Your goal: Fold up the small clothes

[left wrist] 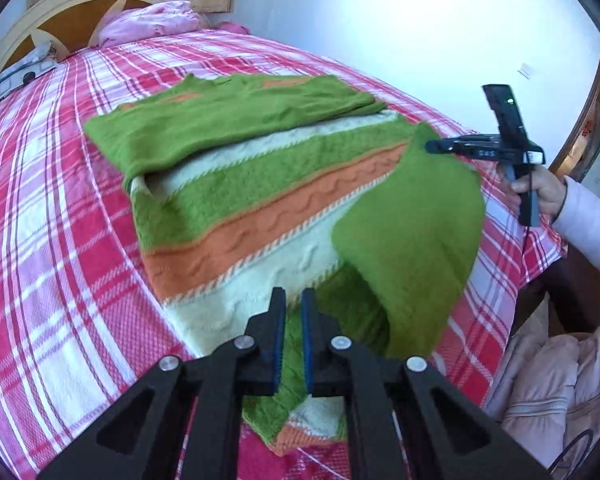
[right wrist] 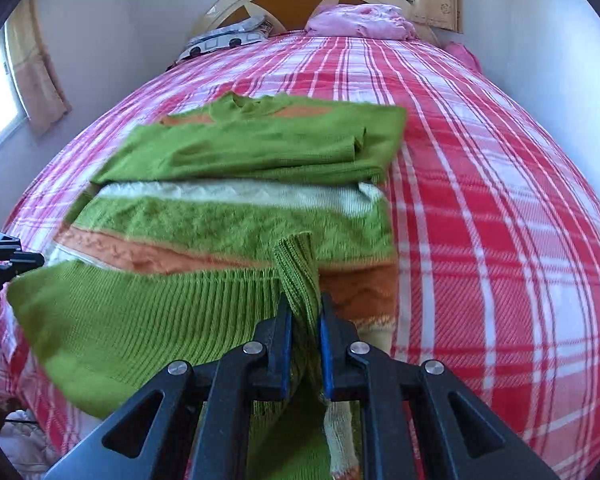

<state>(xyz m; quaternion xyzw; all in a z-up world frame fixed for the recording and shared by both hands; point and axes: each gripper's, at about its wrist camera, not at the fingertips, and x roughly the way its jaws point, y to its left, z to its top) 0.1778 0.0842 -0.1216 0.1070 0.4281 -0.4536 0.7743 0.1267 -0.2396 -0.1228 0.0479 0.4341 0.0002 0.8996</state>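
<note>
A knitted sweater (right wrist: pixel 228 220) in green, orange and cream bands lies on a bed covered by a red-and-white plaid sheet (right wrist: pixel 480 220), its green sleeves folded across the far half. The right claw (right wrist: pixel 305 312) has its blue-padded fingers (right wrist: pixel 286 344) closed on the ribbed green hem, which rises bunched between them. The left claw (left wrist: pixel 294 300) is nearly closed on the hem's other corner, green knit passing between its fingers. Just beyond both claws the hem is lifted over the sweater's banded body. A pink pillow (right wrist: pixel 360 20) sits far ahead, by the headboard.
</note>
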